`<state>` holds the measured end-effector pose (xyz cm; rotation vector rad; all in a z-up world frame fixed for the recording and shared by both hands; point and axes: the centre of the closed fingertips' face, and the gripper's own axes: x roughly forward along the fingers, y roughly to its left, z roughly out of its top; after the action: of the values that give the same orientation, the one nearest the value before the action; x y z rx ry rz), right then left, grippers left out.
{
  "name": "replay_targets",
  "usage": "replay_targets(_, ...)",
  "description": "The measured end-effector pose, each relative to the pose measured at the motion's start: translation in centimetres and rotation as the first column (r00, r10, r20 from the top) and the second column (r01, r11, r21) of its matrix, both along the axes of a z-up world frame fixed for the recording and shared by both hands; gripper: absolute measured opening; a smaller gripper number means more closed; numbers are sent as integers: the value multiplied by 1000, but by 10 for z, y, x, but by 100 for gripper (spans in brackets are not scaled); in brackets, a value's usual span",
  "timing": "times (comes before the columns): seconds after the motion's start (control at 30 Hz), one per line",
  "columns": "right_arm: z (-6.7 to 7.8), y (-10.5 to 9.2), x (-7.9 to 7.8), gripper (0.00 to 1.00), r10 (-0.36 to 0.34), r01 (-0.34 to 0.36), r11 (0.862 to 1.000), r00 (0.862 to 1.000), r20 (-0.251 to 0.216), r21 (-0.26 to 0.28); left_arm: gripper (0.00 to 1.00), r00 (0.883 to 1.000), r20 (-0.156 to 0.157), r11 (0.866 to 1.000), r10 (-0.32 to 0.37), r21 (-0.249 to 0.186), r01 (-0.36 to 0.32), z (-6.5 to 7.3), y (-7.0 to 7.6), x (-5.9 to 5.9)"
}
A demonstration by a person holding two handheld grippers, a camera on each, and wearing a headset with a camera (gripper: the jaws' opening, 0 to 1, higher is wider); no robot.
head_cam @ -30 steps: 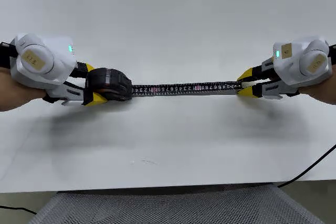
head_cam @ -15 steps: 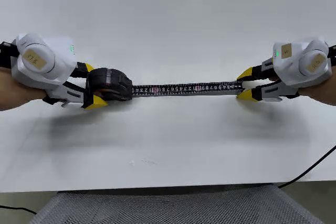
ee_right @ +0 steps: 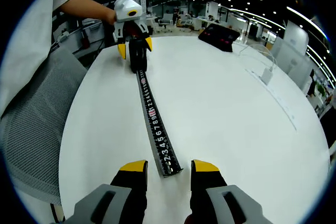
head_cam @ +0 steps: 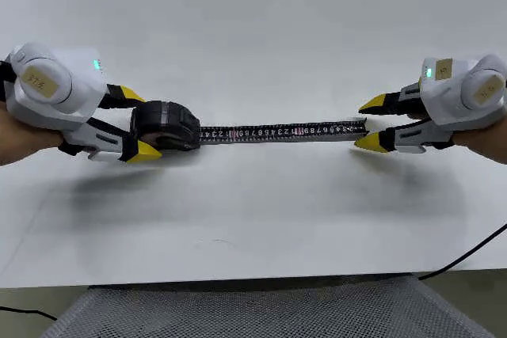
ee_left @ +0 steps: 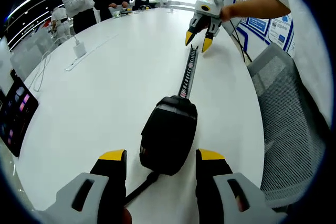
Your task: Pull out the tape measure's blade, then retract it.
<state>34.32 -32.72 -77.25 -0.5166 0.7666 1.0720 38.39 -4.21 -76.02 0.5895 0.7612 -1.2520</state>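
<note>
My right gripper (head_cam: 368, 125) has let go of the blade (head_cam: 281, 131); its jaws now stand spread either side of the tip, which lies on the table (head_cam: 253, 37). My left gripper (head_cam: 139, 123) has widened too and sits loosely around the tape measure (head_cam: 168, 124), whose blade is still drawn out.

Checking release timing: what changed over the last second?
Right hand-held gripper opened and let go of the blade; its tip now lies free between the jaws. Left hand-held gripper also spread its jaws around the tape measure case. Blade still extended on the table, case unmoved.

chair (head_cam: 238, 310) cut off below, far numerals on blade (ee_left: 188, 72) unreadable
</note>
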Motion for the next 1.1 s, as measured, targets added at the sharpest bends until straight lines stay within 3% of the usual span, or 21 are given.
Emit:
replay_targets(0.13, 4, 6, 0, 33, -37, 37, 999, 999, 4, 25, 50, 998, 21, 998, 57, -29, -56, 3, 2, 1)
replay_targets(0.2, 5, 8, 0, 35, -63, 63, 997, 998, 4, 44, 50, 996, 6, 995, 88, -51, -88, 5, 1, -1)
replay_targets(0.3, 9, 11, -2, 37, -88, 87, 994, 996, 13, 58, 51, 993, 20, 991, 119, -66, -117, 8, 1, -1)
replay_targets(0.4, 11, 13, -3, 39, -115, 113, 991, 993, 25, 69, 53, 987, 14, 984, 158, -86, -157, 10, 1, -3)
replay_targets(0.6, 12, 17, -5, 44, -167, 164, 983, 986, 26, 84, 56, 974, 31, 969, 224, -117, -219, 15, 5, -6)
replay_targets(0.67, 15, 19, -5, 45, -184, 180, 980, 982, 40, 89, 57, 965, 42, 958, 261, -139, -253, 19, 6, -4)
replay_targets(0.97, 22, 26, -13, 52, -226, 217, 970, 972, 67, 111, 60, 952, 56, 942, 301, -174, -287, 26, 7, -13)
replay_targets(1.1, 21, 28, -18, 56, -242, 234, 965, 968, 59, 119, 62, 947, 59, 936, 316, -185, -301, 26, 9, -18)
